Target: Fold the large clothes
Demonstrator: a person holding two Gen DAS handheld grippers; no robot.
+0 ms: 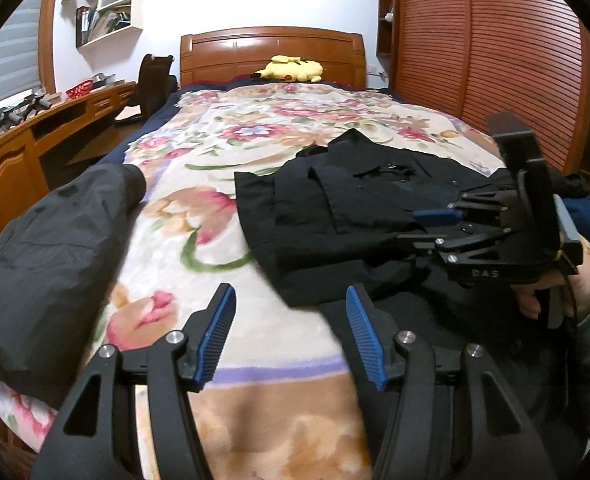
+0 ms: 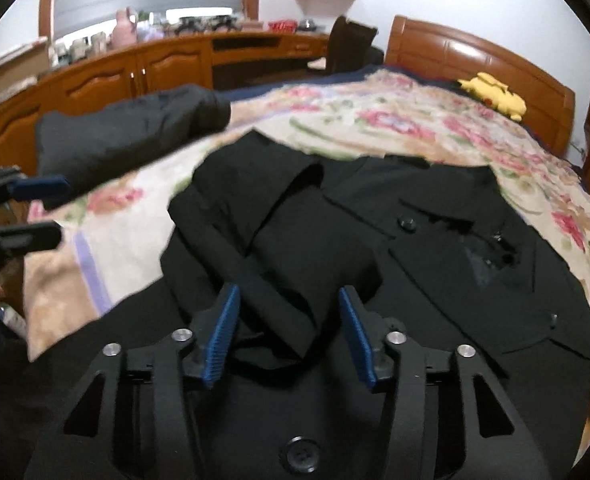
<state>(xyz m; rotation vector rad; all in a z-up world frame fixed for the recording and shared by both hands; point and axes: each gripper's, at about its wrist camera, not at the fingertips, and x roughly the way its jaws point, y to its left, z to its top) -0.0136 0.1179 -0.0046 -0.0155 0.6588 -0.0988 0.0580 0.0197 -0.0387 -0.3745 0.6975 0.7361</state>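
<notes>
1. Altogether, two garments lie on the one bed: a black coat (image 2: 435, 240) and a dark grey jacket (image 1: 47, 240).
2. That black coat is spread front-up on the floral blanket (image 1: 199, 152), toward the near right part of the bed, its collar pointing to the far end; one sleeve (image 2: 263, 232) is folded across its chest.
3. Three round buttons show on the coat in the right wrist view, one near the collar (image 2: 407, 223), one small one by the right edge and one at the near hem.
4. Meanwhile the dark grey jacket lies bunched at the near left edge of the bed, well apart from the coat.
5. One left gripper (image 1: 291, 336) hovers over bare blanket just left of the coat's near corner, its two blue pads apart with nothing between them.
6. One right gripper (image 2: 289, 332) sits over the coat's near part, jaws apart, the folded sleeve end lying between the pads; they do not press it.
7. One yellow plush toy (image 1: 291, 69) rests at the far headboard (image 1: 271, 50).
8. One wooden desk (image 1: 55, 120) runs along the left wall.
</notes>
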